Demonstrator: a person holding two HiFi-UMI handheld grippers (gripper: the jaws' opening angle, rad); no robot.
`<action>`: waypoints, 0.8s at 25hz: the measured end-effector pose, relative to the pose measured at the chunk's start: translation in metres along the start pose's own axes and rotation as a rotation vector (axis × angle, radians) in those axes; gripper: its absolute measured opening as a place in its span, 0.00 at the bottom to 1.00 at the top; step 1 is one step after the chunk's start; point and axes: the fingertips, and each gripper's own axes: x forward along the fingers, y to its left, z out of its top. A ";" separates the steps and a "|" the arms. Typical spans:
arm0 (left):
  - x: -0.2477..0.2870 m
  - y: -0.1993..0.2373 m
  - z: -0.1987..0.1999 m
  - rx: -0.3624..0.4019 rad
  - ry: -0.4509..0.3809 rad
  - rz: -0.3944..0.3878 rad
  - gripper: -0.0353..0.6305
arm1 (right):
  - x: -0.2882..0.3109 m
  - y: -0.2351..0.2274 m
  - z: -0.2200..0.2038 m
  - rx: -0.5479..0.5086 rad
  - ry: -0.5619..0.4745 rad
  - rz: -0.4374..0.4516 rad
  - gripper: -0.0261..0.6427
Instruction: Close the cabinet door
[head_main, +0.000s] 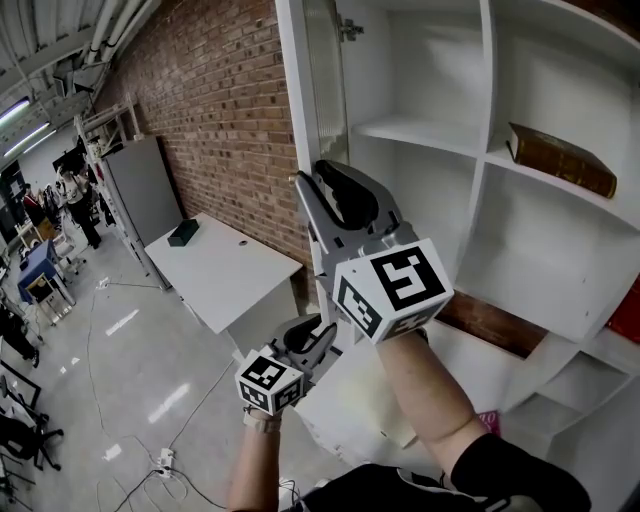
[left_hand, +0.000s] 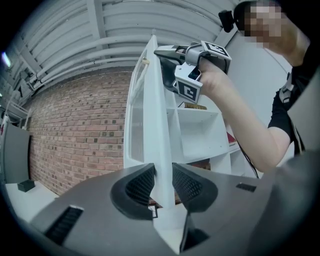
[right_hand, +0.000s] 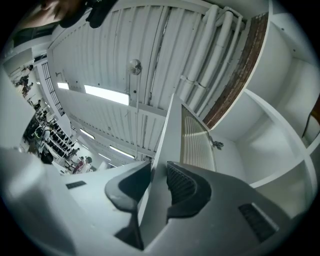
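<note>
- The cabinet door is white, tall and narrow, with a ribbed, half-clear panel set in its frame.
- It stands open at the left side of the white cabinet. It swings out toward the near side, so its thin free edge points at the person.
- A small metal hinge shows at the top, on the far side of the door.
- To the left of the door runs a red brick wall. To its right are the open shelves, and a brown book lies on one of them.
- The right gripper is the higher one and is tilted upward. In the right gripper view the edge of the door passes between the jaws of this gripper. The jaws are only a little apart, one dark ribbed pad on each face of the door, so they pinch it.
- The left gripper is lower on the same edge, nearer to the person, and points level.
- In the left gripper view the door fills the narrow gap of this gripper. Both pads seem to lie against the white faces, with no space that I can see.
- That view also shows the right gripper above, on the same edge.
</note>
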 end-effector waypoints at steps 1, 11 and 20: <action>0.005 -0.004 0.000 -0.001 -0.002 -0.011 0.22 | -0.004 -0.005 0.001 0.004 -0.001 -0.004 0.20; 0.039 -0.043 0.001 0.012 -0.020 -0.113 0.24 | -0.042 -0.043 0.014 0.015 0.000 -0.057 0.17; 0.075 -0.074 0.001 0.031 -0.019 -0.223 0.23 | -0.071 -0.082 0.022 -0.004 0.010 -0.126 0.16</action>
